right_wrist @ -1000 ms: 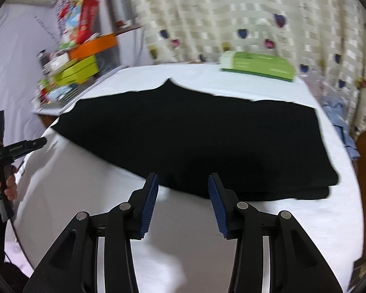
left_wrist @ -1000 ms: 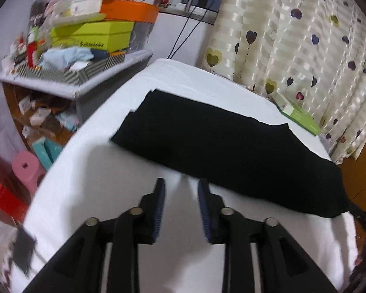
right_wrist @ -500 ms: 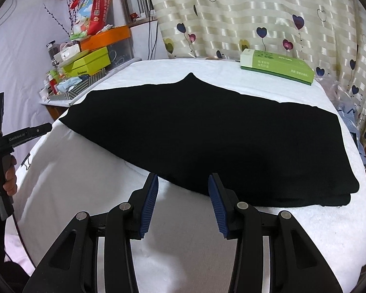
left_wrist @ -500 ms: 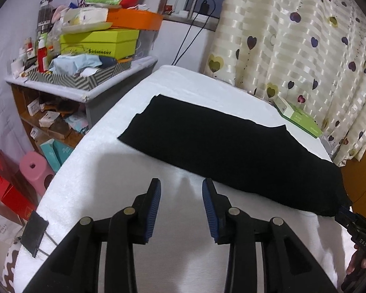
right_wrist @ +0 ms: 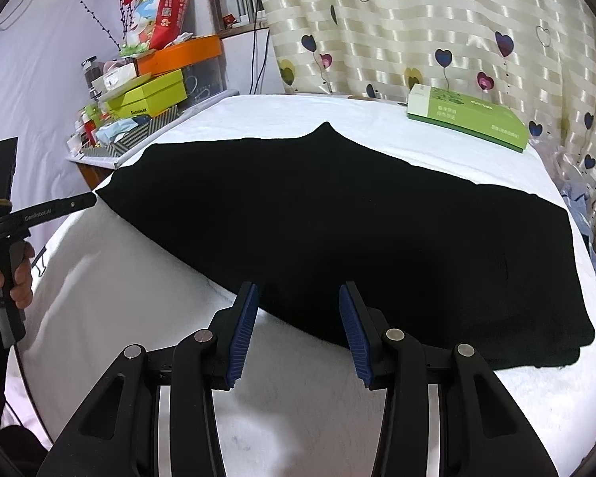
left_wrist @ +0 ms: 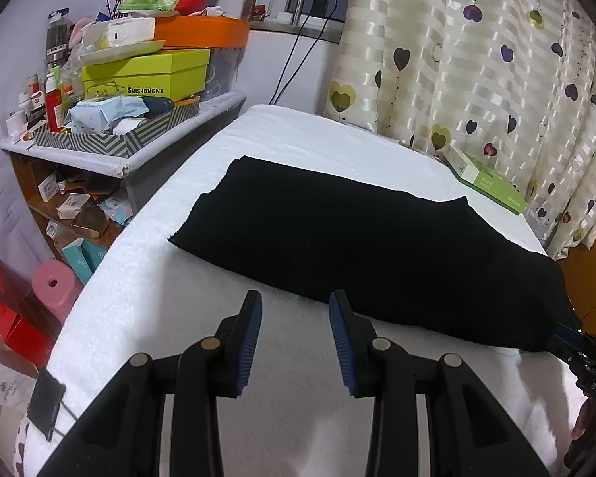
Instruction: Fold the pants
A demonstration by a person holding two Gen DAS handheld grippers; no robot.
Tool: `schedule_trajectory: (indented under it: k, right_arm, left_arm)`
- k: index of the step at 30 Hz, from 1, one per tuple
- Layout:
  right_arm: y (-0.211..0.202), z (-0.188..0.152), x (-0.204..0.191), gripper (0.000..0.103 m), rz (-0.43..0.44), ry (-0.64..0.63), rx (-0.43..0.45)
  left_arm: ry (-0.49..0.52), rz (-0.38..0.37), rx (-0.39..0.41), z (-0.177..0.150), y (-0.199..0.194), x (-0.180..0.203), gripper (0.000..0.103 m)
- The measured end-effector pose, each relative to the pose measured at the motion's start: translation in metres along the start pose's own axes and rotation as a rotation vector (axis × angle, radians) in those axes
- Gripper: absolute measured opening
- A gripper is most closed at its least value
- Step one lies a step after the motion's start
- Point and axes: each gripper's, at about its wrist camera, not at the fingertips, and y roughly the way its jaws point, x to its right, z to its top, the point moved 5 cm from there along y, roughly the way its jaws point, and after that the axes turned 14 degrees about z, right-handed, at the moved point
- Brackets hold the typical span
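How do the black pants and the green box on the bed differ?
The pants are soft black cloth spread flat over the middle of the bed; the box is a stiff green and white carton. The pants cover far more of the bed than the box. The pants lie near both open grippers; the box sits at the far edge by the curtain. Both rest on the white cover.

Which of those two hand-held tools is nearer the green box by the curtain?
Probably the right tool. It sits at the near edge of the black pants, toward the end where the green box lies. The left tool is toward the pants' opposite end.
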Motion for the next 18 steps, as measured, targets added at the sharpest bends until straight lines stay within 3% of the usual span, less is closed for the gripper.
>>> schedule_trajectory:
  k: [6,9,18]
  right_arm:
    - [0.003,0.007,0.001,0.044,0.002,-0.009,0.007]
    - [0.005,0.010,0.002,0.044,0.003,-0.014,0.010]
    - [0.010,0.016,0.006,0.044,0.005,-0.016,0.013]
  left_arm:
    - [0.013,0.009,0.011,0.014,0.012,-0.013,0.038]
    - [0.012,0.019,0.025,0.026,0.021,-0.024,0.047]
    - [0.042,0.026,0.011,0.062,0.063,-0.045,0.051]
